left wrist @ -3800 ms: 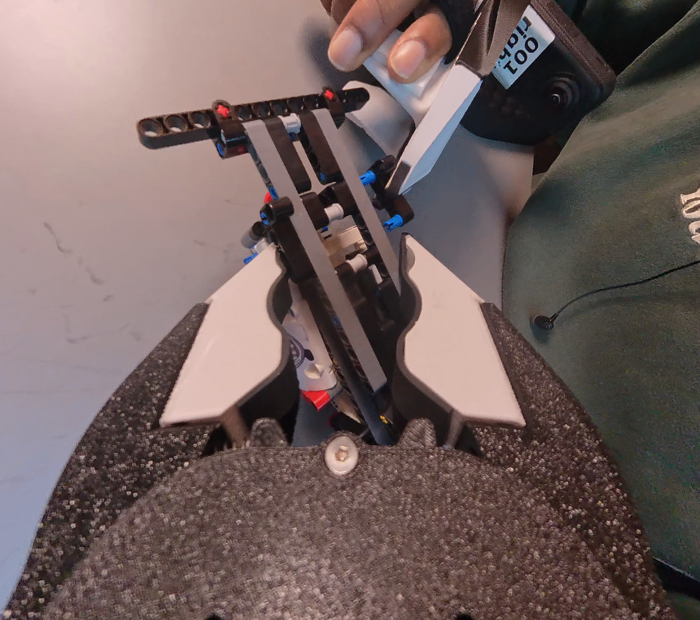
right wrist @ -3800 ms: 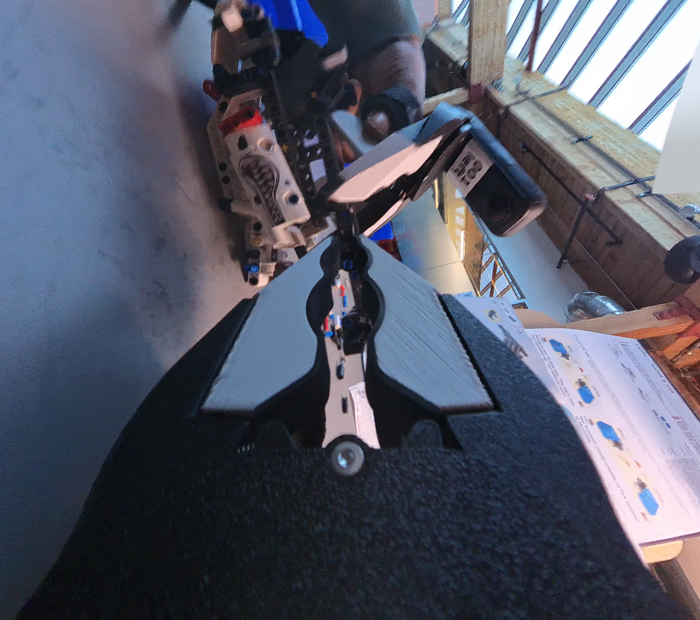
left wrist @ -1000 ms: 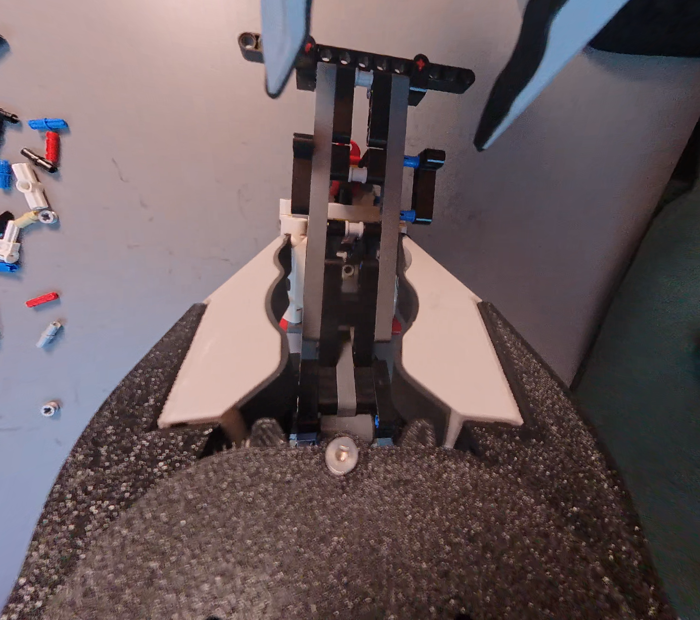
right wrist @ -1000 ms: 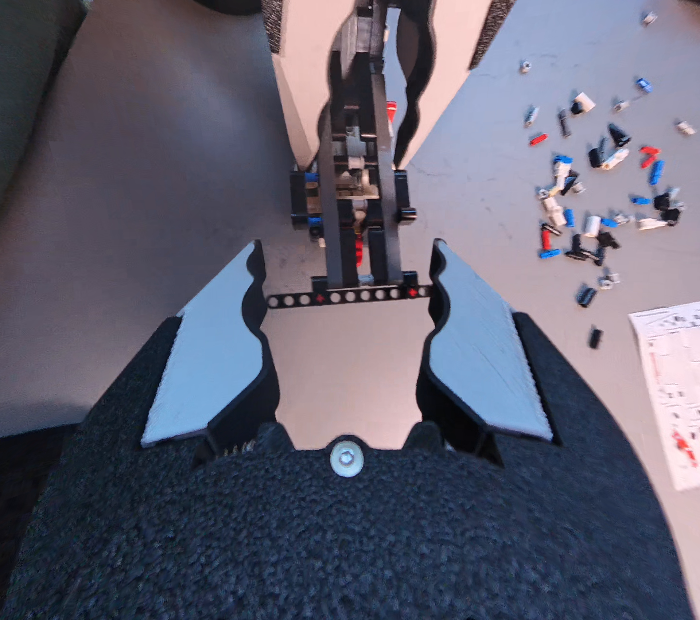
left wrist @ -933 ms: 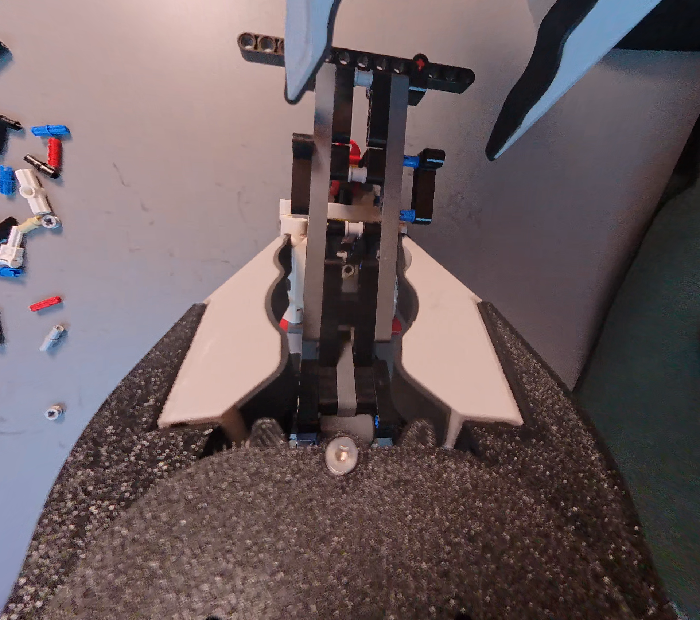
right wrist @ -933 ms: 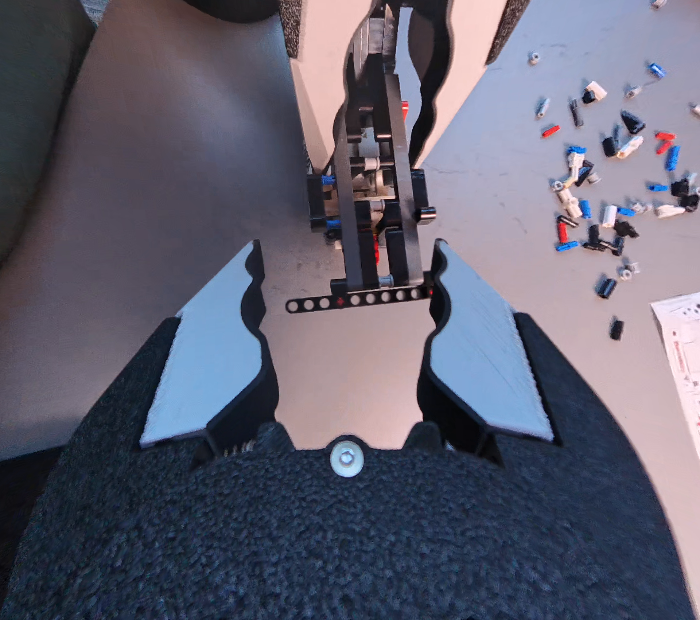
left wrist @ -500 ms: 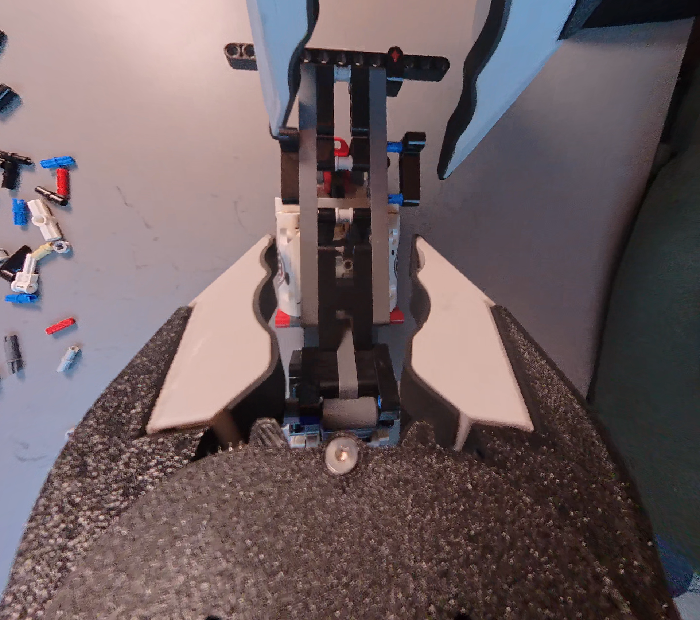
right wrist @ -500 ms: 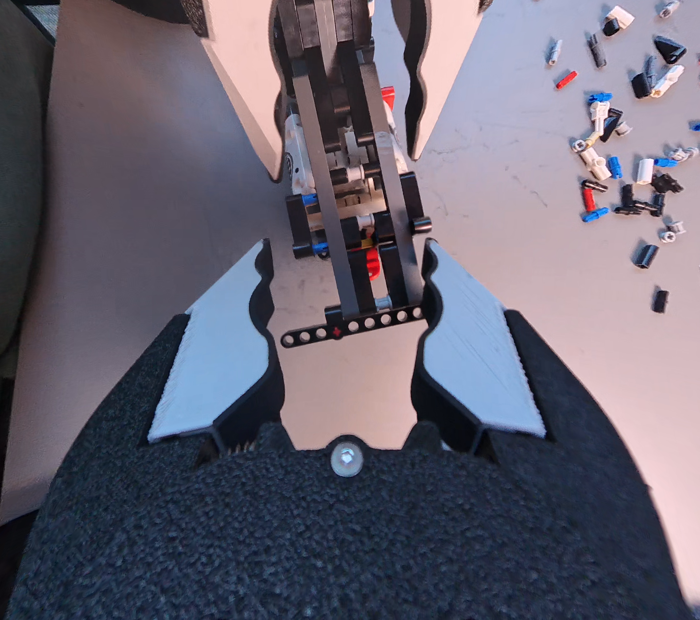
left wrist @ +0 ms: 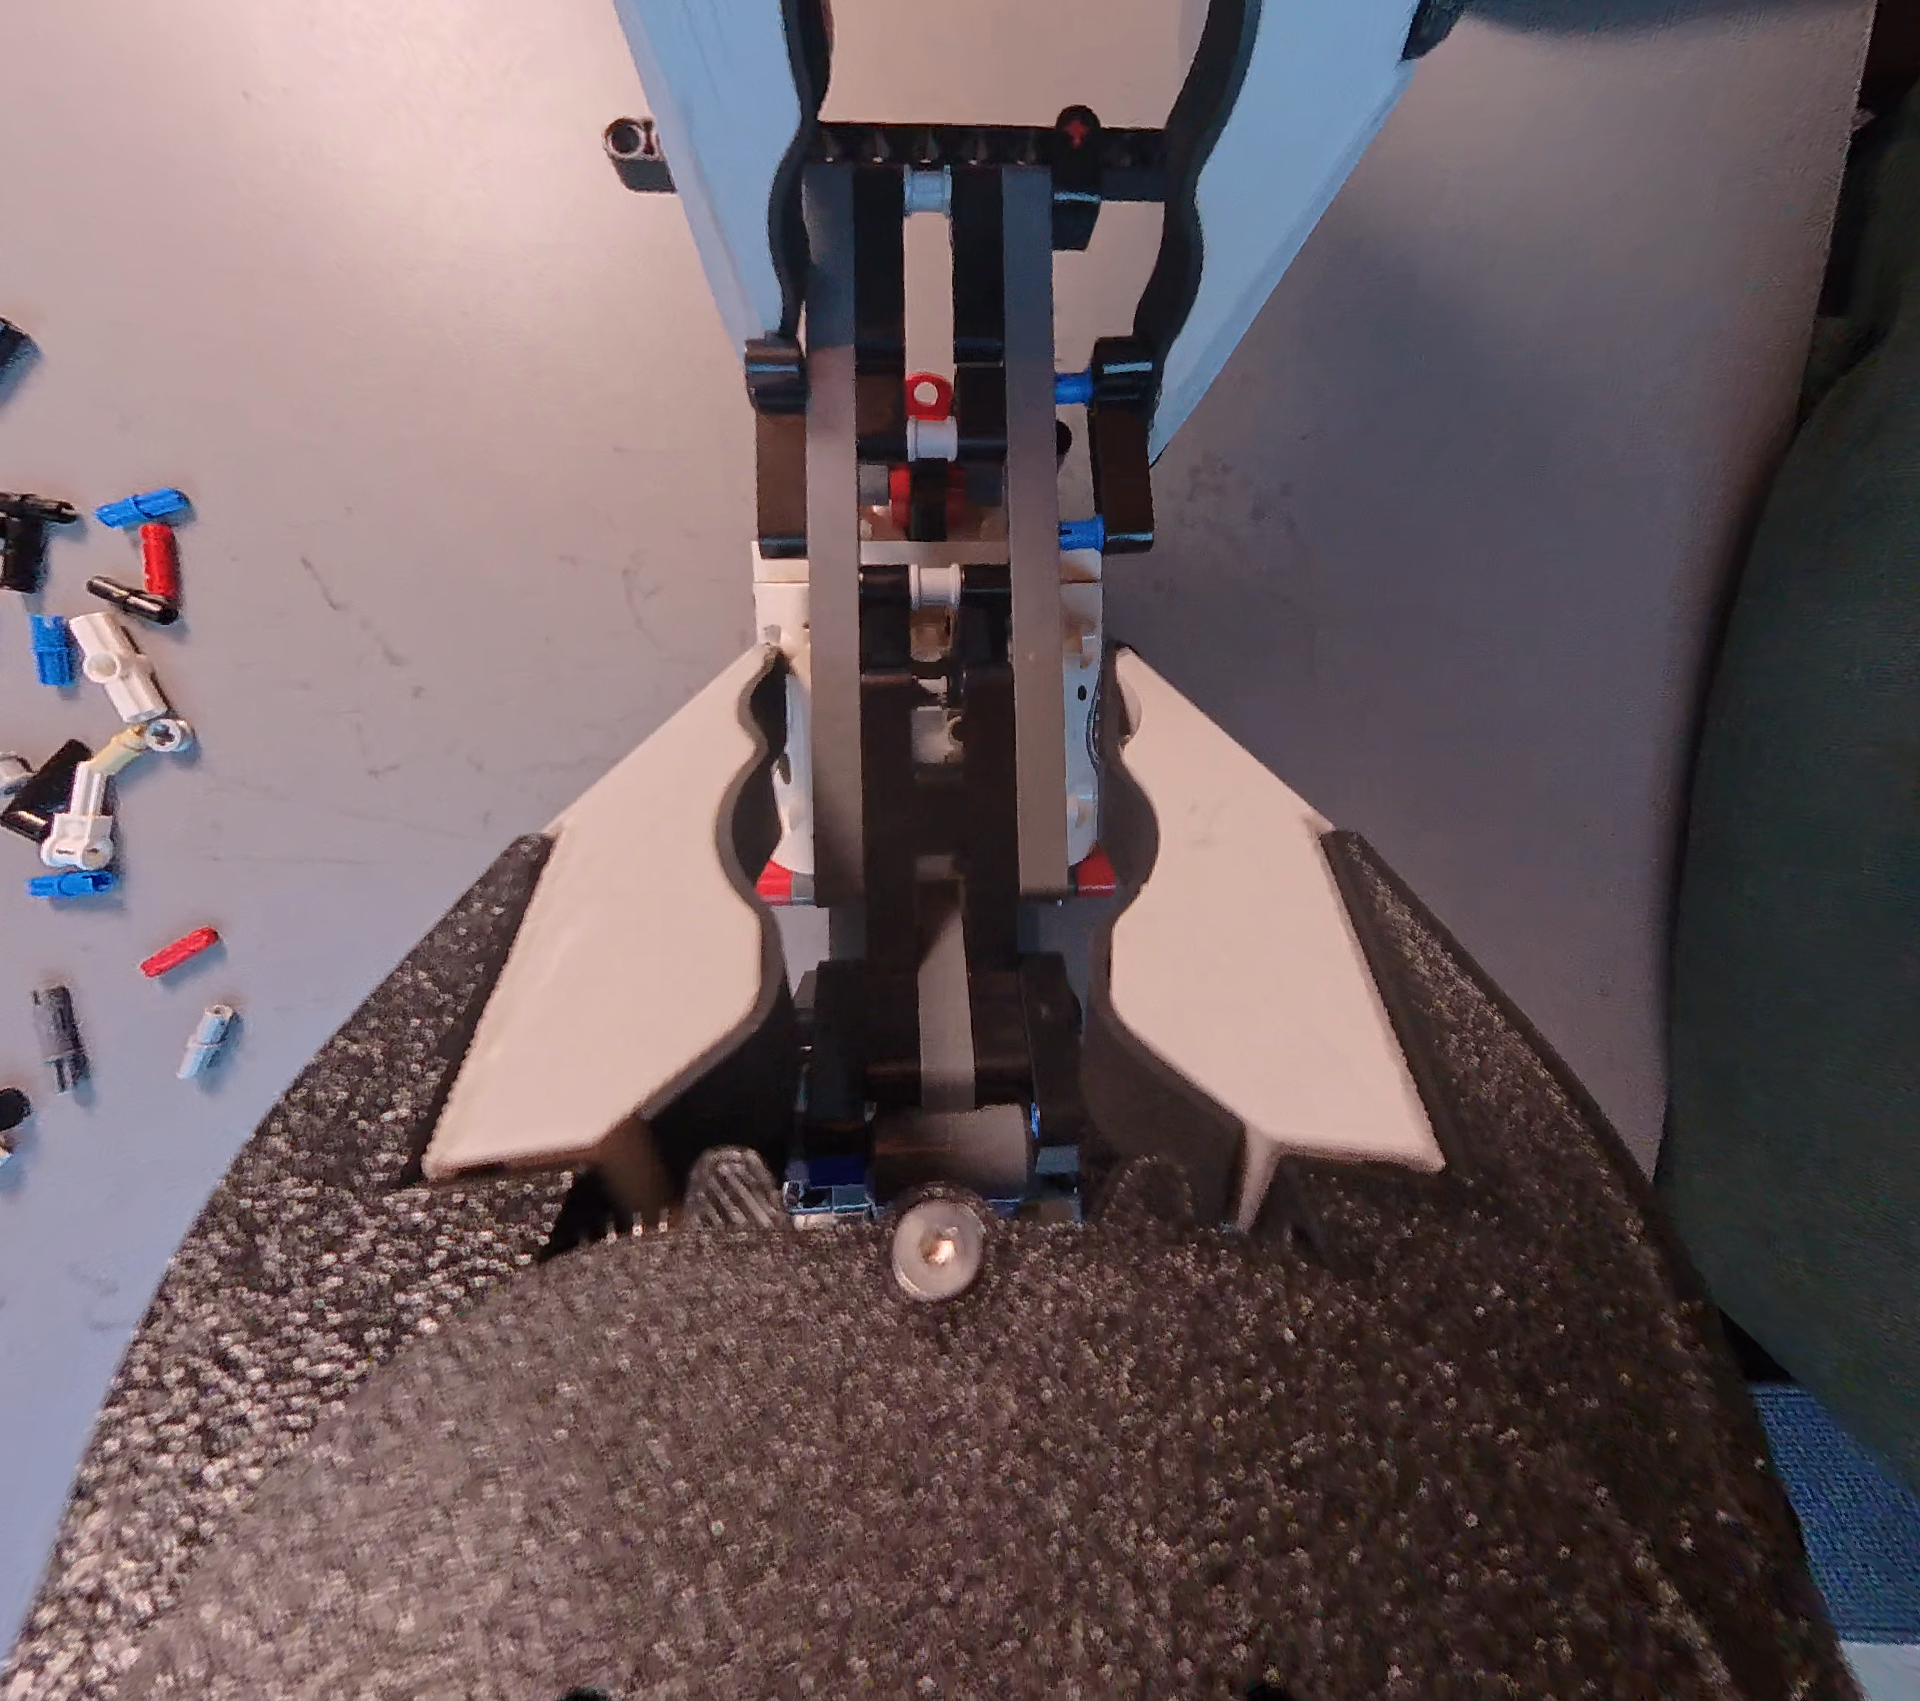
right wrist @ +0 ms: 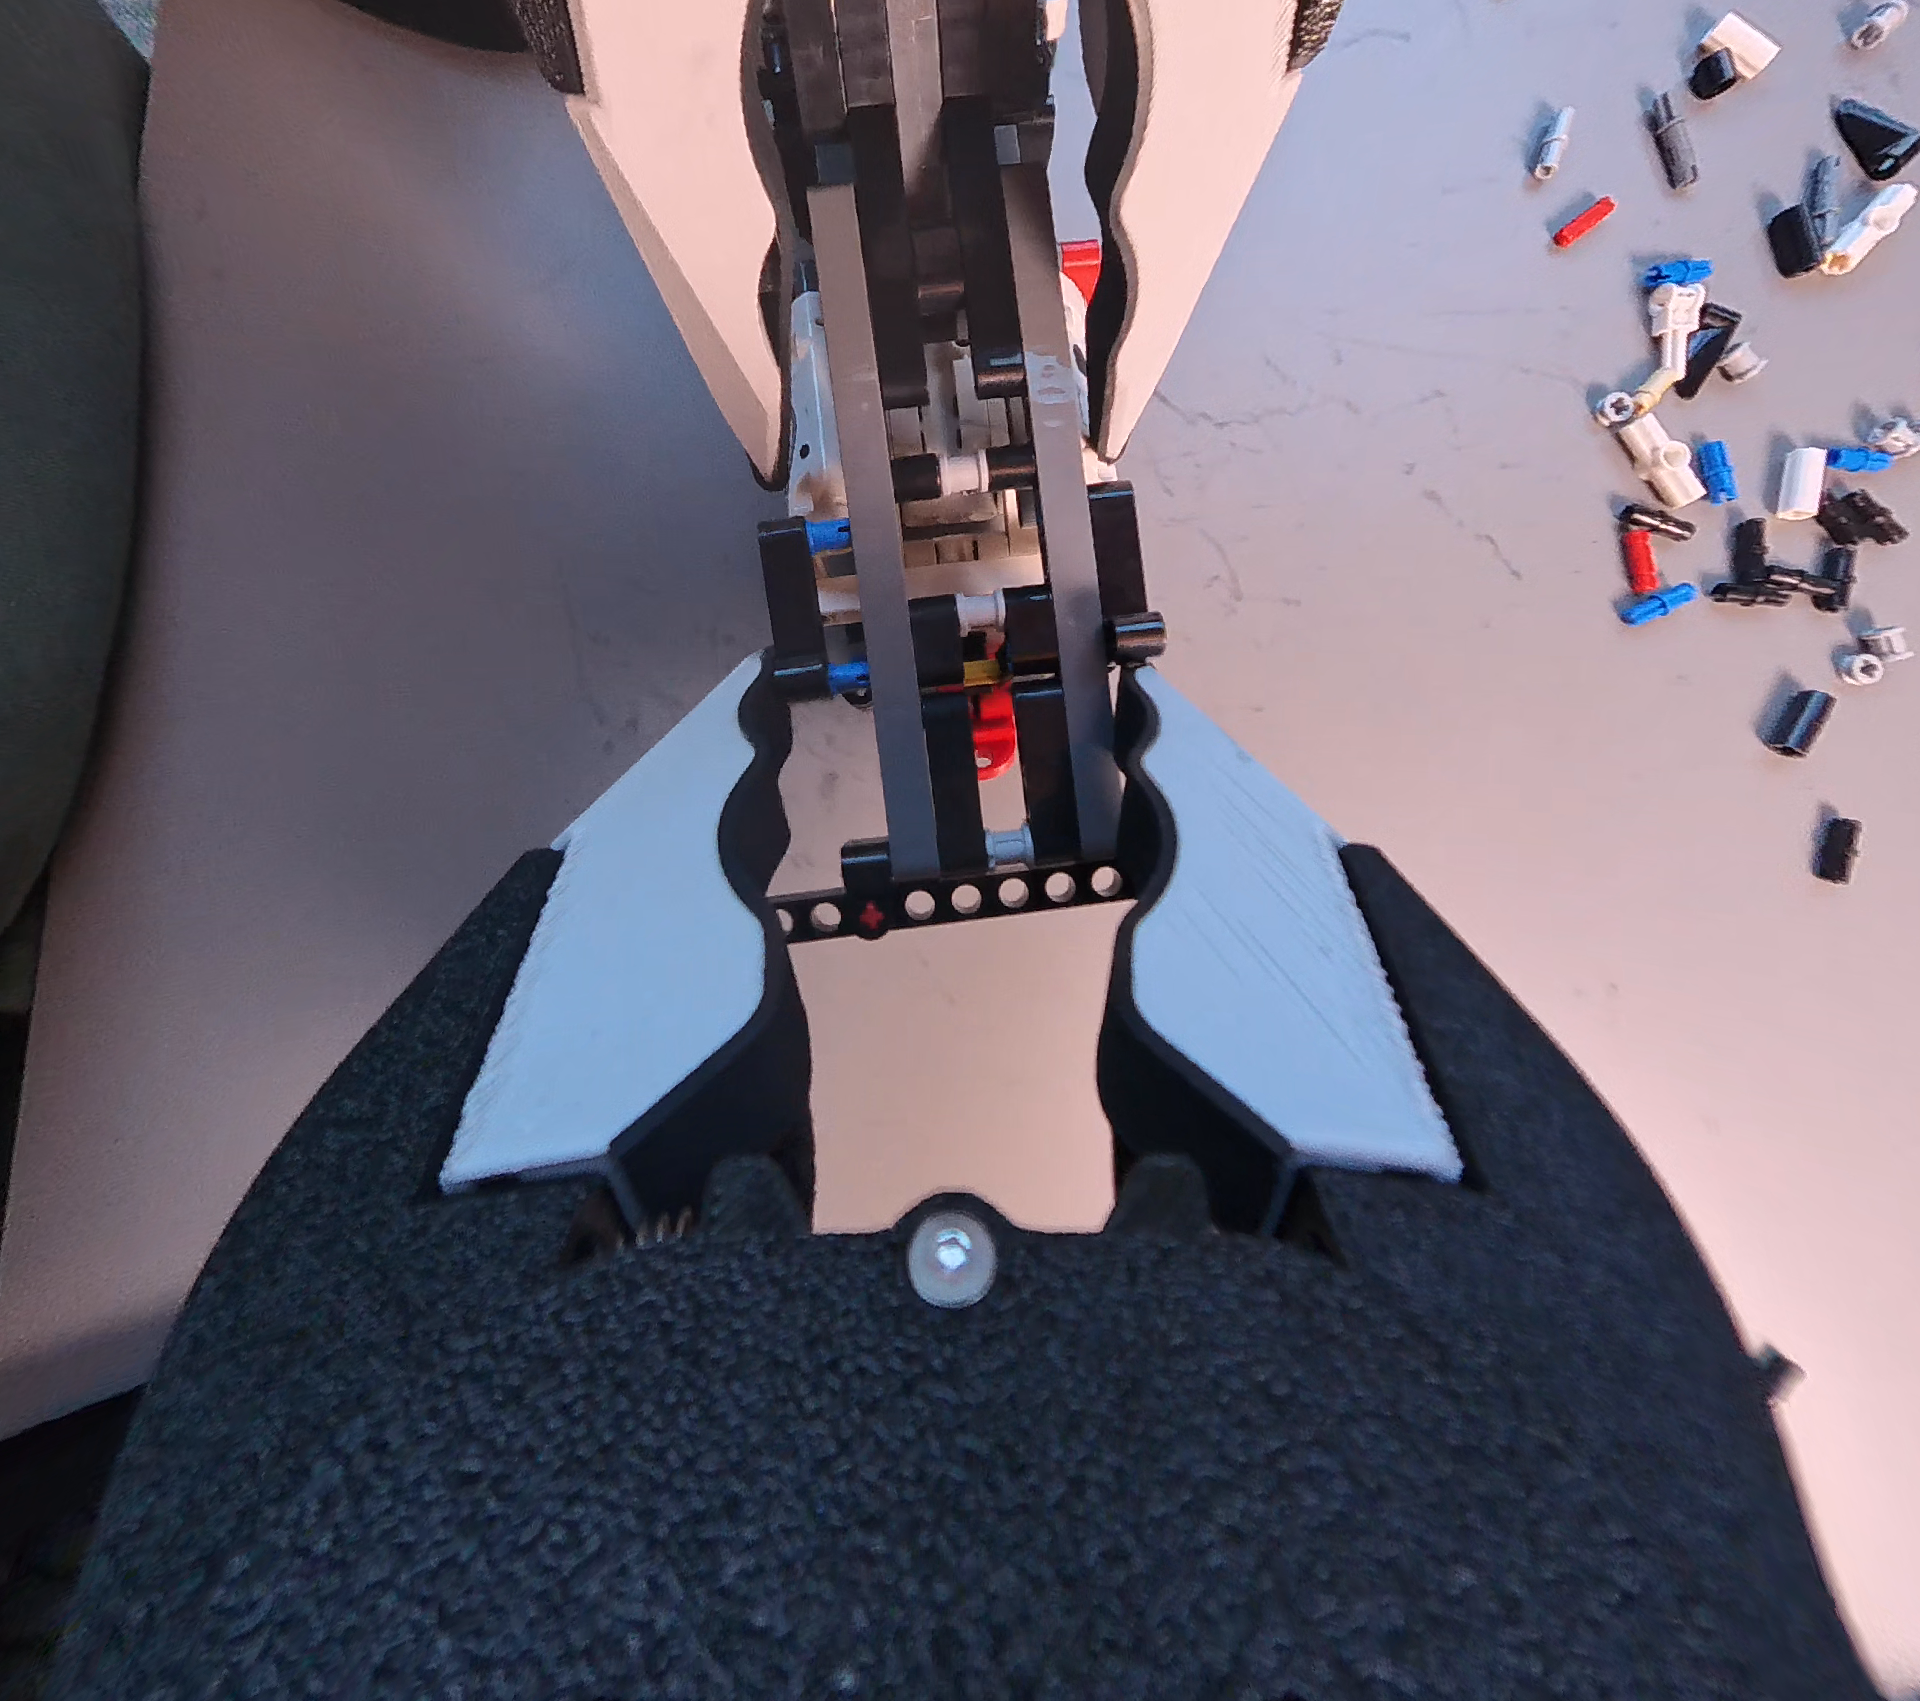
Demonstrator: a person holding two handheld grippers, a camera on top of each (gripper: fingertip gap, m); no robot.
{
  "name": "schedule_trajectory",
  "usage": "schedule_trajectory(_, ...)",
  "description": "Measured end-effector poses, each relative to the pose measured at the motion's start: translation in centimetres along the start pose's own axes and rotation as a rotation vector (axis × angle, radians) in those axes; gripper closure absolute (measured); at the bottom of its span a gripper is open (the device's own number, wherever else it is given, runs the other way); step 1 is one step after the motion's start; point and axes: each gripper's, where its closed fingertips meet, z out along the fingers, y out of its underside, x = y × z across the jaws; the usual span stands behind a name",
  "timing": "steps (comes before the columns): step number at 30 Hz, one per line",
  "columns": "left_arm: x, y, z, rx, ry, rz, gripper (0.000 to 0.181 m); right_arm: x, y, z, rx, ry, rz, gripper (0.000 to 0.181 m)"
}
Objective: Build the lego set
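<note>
Now the lego model (left wrist: pixel 935 571) lies on the table (left wrist: pixel 364 249) between both spread grippers, the left gripper (left wrist: pixel 940 685) apparently loose around its rear and the right gripper (right wrist: pixel 945 685) straddling its holed crossbar (right wrist: pixel 966 901), so closing there comes next.

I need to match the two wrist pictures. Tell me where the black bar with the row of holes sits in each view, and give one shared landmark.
Left wrist view: the black bar with holes lies crosswise near the top.
Right wrist view: it lies crosswise just below centre.
Shared landmark: the red cross-shaped pin in one hole.
</note>
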Motion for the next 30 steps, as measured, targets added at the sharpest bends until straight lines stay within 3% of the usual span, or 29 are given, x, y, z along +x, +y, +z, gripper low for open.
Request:
schedule_trajectory(12, -0.1, 0.0, 0.1, -0.003, 0.004, 0.004, 0.122, -0.2, 0.2, -0.1, -0.027, 0.058, 0.071, 0.120)
schedule_trajectory(15, -0.1, -0.1, 0.1, 0.010, 0.006, -0.023, 0.121, 0.4, -0.8, -0.8, -0.041, 0.135, 0.035, 0.091)
schedule_trajectory(19, -0.1, -0.2, 0.1, 0.014, -0.004, -0.043, 0.121, -0.1, -2.5, -0.2, -0.042, 0.157, -0.048, 0.110)
schedule_trajectory(30, 0.4, -0.4, 0.2, 0.035, -0.001, -0.054, 0.121, -0.1, -1.8, 1.0, -0.095, 0.041, -0.061, 0.112)
